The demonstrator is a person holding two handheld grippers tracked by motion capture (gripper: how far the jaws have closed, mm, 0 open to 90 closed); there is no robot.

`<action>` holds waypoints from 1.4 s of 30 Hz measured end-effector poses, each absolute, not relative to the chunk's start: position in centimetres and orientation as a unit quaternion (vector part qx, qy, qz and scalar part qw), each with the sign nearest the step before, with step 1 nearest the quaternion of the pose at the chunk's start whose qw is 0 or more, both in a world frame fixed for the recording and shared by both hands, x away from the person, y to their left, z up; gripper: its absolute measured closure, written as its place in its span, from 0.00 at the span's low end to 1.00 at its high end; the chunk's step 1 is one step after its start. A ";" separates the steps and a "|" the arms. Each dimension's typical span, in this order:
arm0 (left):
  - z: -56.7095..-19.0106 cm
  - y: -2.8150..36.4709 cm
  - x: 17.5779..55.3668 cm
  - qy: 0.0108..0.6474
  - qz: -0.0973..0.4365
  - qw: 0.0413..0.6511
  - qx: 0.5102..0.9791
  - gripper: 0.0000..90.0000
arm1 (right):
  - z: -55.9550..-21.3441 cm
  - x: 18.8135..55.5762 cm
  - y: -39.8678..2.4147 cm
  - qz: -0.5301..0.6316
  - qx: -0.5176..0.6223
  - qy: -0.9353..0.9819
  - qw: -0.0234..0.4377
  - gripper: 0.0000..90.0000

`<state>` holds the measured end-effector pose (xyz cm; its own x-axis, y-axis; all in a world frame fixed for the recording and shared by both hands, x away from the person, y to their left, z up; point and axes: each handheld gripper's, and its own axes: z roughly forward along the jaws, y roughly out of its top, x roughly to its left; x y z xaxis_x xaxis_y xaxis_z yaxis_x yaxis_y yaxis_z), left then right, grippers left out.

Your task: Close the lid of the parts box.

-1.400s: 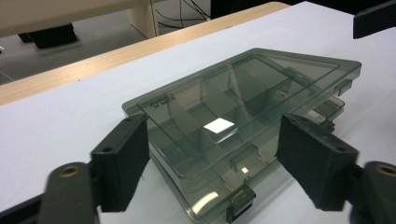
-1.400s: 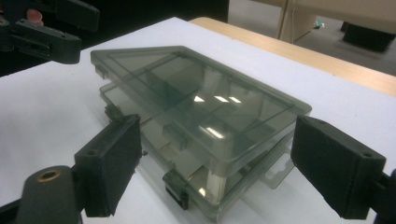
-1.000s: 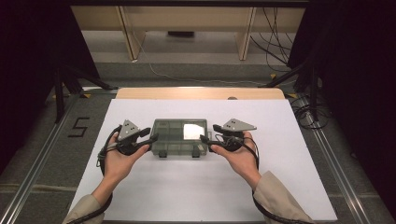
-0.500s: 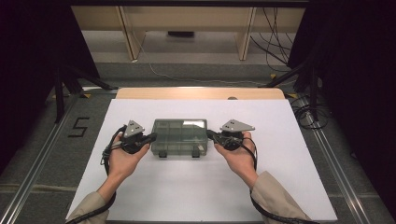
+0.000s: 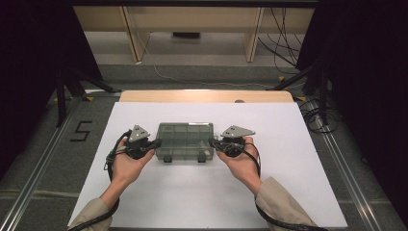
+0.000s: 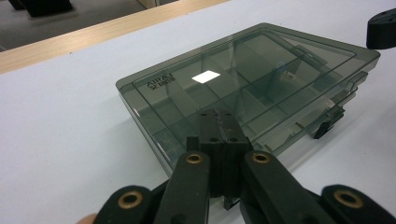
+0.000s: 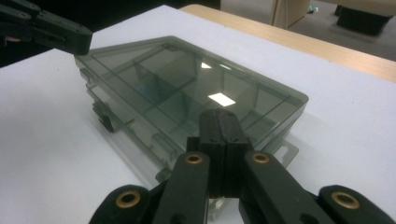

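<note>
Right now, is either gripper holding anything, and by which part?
Nothing is held. The left gripper and right gripper both have their jaws pressed together with nothing between them, one at each short end of the closed smoky compartment box.

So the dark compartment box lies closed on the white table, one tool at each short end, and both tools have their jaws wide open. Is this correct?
Not quite: the jaws are shut, not wide open. Each gripper view shows its own two black jaws pressed together with nothing between them. The rest holds: the compartment box lies closed on the white table, with the left tool and right tool at its short ends.
</note>
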<state>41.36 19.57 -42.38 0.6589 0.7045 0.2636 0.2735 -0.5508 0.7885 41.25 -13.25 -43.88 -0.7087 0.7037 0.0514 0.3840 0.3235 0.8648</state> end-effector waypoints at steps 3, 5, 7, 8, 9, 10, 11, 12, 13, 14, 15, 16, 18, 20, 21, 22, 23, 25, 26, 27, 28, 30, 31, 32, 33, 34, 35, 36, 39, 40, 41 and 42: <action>-42.5 19.5 41.4 0.296 0.290 0.370 0.832 1.00 | -44.1 41.3 -13.0 0.470 0.344 0.795 0.168 1.00; -42.5 19.5 41.4 0.296 0.289 0.370 0.832 1.00 | -44.1 41.3 -13.0 0.467 0.343 0.798 0.163 1.00; -42.5 19.5 41.4 0.296 0.289 0.370 0.832 1.00 | -44.1 41.3 -13.0 0.466 0.341 0.799 0.167 1.00; -42.5 19.5 41.4 0.296 0.289 0.370 0.832 1.00 | -44.1 41.3 -13.0 0.464 0.342 0.800 0.166 1.00; -42.6 19.5 41.4 0.296 0.289 0.371 0.832 1.00 | -44.2 41.3 -12.9 0.465 0.342 0.800 0.165 1.00; -42.6 19.5 41.4 0.296 0.290 0.372 0.831 1.00 | -44.3 41.3 -12.8 0.468 0.342 0.798 0.166 1.00; -42.6 19.5 41.4 0.296 0.289 0.369 0.833 1.00 | -44.3 41.3 -12.8 0.465 0.341 0.800 0.165 1.00; -42.7 19.5 41.4 0.296 0.289 0.367 0.833 1.00 | -44.3 41.2 -12.9 0.459 0.345 0.802 0.164 1.00; -42.7 19.5 41.5 0.296 0.290 0.366 0.833 1.00 | -44.4 41.3 -12.8 0.460 0.342 0.802 0.164 1.00; -42.8 19.4 41.5 0.295 0.290 0.368 0.833 1.00 | -44.5 41.3 -12.8 0.458 0.344 0.803 0.162 1.00; -42.8 19.4 41.4 0.296 0.293 0.360 0.835 1.00 | -44.5 41.3 -12.9 0.457 0.344 0.804 0.163 1.00; -42.8 19.4 41.4 0.295 0.286 0.362 0.837 1.00 | -44.5 41.3 -12.9 0.457 0.344 0.804 0.163 1.00; -42.9 19.3 41.4 0.296 0.288 0.363 0.835 1.00 | -44.5 41.3 -12.9 0.455 0.346 0.804 0.164 1.00; -42.9 19.3 41.5 0.297 0.293 0.363 0.833 1.00 | -44.5 41.3 -12.9 0.454 0.347 0.804 0.163 1.00; -42.9 19.3 41.4 0.297 0.288 0.362 0.835 1.00 | -44.6 41.3 -12.8 0.455 0.348 0.803 0.165 1.00; -43.0 19.3 41.4 0.297 0.287 0.362 0.836 1.00 | -44.7 41.4 -12.8 0.456 0.347 0.803 0.162 1.00; -43.0 19.3 41.4 0.297 0.287 0.361 0.836 1.00 | -44.8 41.4 -12.8 0.457 0.346 0.803 0.164 1.00; -43.0 19.5 41.5 0.292 0.285 0.352 0.842 1.00 | -44.8 41.4 -12.9 0.453 0.350 0.804 0.162 1.00; -43.1 19.4 41.5 0.295 0.285 0.357 0.840 1.00 | -44.8 41.4 -12.9 0.451 0.351 0.804 0.163 1.00; -43.2 19.4 41.6 0.298 0.290 0.357 0.837 1.00 | -44.8 41.4 -12.9 0.450 0.354 0.804 0.159 1.00; -43.2 19.4 41.6 0.296 0.286 0.358 0.838 1.00 | -44.8 41.4 -12.9 0.449 0.350 0.806 0.162 1.00; -43.3 19.4 41.6 0.297 0.285 0.358 0.838 1.00 | -44.9 41.4 -12.9 0.449 0.351 0.806 0.160 1.00; -43.4 19.4 41.6 0.296 0.286 0.360 0.837 1.00 | -44.9 41.4 -12.9 0.448 0.352 0.806 0.160 1.00; -43.3 19.5 41.6 0.291 0.285 0.351 0.843 1.00 | -45.0 41.5 -12.9 0.448 0.352 0.806 0.159 1.00; -43.4 19.5 41.7 0.292 0.284 0.353 0.842 1.00 | -45.1 41.5 -12.9 0.448 0.351 0.807 0.160 1.00; -43.5 19.4 41.7 0.297 0.291 0.358 0.836 1.00 | -45.1 41.4 -12.8 0.447 0.353 0.806 0.161 1.00; -43.6 19.4 41.7 0.297 0.286 0.359 0.837 1.00 | -45.2 41.4 -12.8 0.448 0.354 0.805 0.160 1.00; -43.6 19.5 41.8 0.297 0.290 0.356 0.837 1.00 | -45.2 41.5 -12.8 0.448 0.354 0.805 0.161 1.00; -43.7 19.5 41.8 0.298 0.284 0.354 0.840 1.00 | -45.2 41.5 -12.8 0.444 0.353 0.808 0.159 1.00; -43.7 19.5 41.8 0.299 0.287 0.353 0.839 1.00 | -45.2 41.4 -12.8 0.443 0.356 0.808 0.157 1.00; -43.7 19.4 41.8 0.298 0.283 0.354 0.840 1.00 | -45.3 41.4 -12.8 0.442 0.355 0.809 0.158 1.00; -43.7 19.4 41.8 0.299 0.284 0.353 0.840 1.00 | -45.3 41.5 -12.8 0.442 0.354 0.809 0.159 1.00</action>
<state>41.76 19.44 -43.72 0.6604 0.7022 0.2661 0.3017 -0.5726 0.7623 41.46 -12.79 -45.29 -0.6995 0.7124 0.0560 0.4323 0.3594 0.8270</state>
